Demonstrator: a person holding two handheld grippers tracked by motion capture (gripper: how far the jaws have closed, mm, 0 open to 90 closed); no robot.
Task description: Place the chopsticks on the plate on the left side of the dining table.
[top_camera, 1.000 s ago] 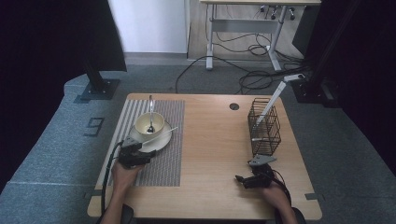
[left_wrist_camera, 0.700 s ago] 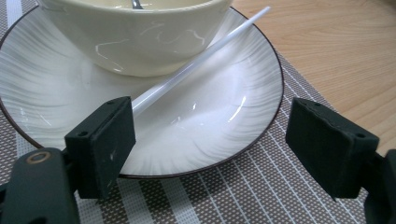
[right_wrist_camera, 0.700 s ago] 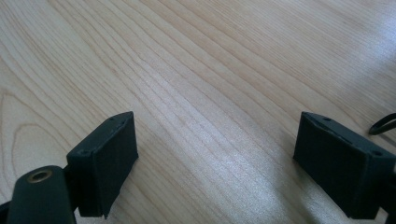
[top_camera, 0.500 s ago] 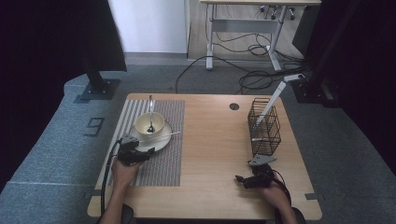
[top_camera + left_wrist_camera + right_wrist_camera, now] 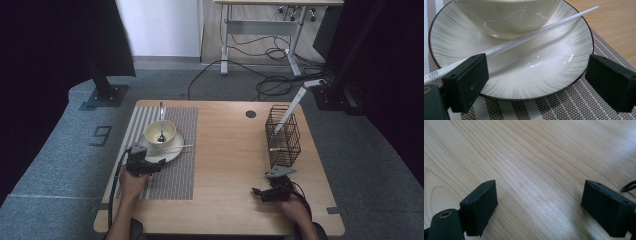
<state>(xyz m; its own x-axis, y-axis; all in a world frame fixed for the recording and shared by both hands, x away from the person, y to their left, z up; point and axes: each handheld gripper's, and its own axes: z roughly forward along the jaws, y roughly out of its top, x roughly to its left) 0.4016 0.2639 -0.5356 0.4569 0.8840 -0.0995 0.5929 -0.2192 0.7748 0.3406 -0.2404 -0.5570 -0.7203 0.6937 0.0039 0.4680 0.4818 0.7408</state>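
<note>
The left gripper [image 5: 150, 165] is held low at the plate's [image 5: 564, 50] near rim, jaws just spread wide, nothing gripped; the white chopstick [image 5: 534, 35] is laid across the plate, beside the left jaw. The right gripper [image 5: 262, 192] is rested on the counter [image 5: 225, 150], open, empty.

Curtained lab: desk [image 5: 280, 5], floor cables [image 5: 260, 55]

Seen along the left hand-held gripper [image 5: 536, 82], jaws wide apart after just opening, nothing pressed between the pads. Ahead, a grey-streaked plate [image 5: 549, 72] with a dark rim, resting on a striped placemat [image 5: 564, 105]. On the plate, a cream bowl [image 5: 506, 17] and a white chopstick [image 5: 536, 32] (lying slantwise, passing behind the left jaw). Wooden counter [image 5: 616, 22] at upper right.
</note>
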